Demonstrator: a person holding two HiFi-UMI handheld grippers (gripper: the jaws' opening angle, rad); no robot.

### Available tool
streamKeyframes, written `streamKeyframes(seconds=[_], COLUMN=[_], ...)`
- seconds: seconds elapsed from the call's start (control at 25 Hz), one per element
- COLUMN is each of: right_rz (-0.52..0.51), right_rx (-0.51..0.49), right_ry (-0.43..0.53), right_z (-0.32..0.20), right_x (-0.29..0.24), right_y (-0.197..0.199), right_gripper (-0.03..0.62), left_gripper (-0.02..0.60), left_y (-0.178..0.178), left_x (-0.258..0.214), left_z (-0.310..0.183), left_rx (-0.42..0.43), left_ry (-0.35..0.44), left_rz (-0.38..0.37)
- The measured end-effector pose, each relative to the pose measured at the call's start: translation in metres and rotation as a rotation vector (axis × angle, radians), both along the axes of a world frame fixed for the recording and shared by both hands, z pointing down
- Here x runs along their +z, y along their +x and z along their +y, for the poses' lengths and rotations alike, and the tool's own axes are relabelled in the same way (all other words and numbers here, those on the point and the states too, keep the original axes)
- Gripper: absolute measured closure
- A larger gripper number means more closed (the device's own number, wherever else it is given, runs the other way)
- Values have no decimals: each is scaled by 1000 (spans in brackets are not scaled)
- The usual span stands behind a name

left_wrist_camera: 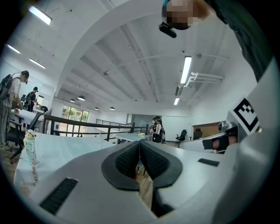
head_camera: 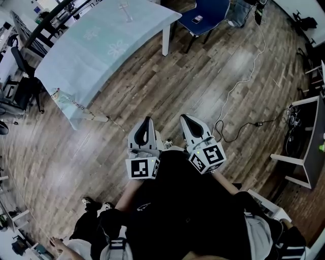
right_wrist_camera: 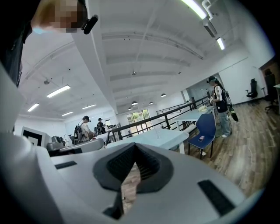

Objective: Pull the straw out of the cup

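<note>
Head view: both grey tongs are held side by side over the floor of brown wood planks.
Left tongs: bumpy black pads are pressed together, nothing between.
Right tongs: closed tight too, empty.
Cup: small, clear, stood on the table, well apart from both; its straw cannot be made out.
Table: covered by a smooth pale blue cloth.

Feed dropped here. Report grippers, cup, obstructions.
Left gripper shut, empty. Right gripper shut, empty. Cup unconfirmed: small clear thing on table, beyond reach. Cable on floor, off right.
</note>
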State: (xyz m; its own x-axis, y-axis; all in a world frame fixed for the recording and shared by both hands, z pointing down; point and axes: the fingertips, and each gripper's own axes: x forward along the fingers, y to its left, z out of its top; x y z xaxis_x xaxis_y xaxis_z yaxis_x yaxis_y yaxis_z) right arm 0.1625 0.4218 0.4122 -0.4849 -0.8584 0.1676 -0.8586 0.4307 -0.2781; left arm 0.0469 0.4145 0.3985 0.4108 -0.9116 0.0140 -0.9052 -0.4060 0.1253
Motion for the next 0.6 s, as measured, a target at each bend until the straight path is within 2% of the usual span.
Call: streamKeyframes(seconds=[0.28, 0.6], right_rz=[7, 29], right_rx=[4, 3], right_ry=[-4, -17], right_z=[-28, -80], right_x=[3, 11], right_y=[5, 5], right_gripper=[585, 585], left_gripper=[565, 565], left_y=[4, 10], left_x=[2, 9], left_z=[-31, -91], left_rx=[2, 15], left_ry=[2, 0], left_rz=[3, 21])
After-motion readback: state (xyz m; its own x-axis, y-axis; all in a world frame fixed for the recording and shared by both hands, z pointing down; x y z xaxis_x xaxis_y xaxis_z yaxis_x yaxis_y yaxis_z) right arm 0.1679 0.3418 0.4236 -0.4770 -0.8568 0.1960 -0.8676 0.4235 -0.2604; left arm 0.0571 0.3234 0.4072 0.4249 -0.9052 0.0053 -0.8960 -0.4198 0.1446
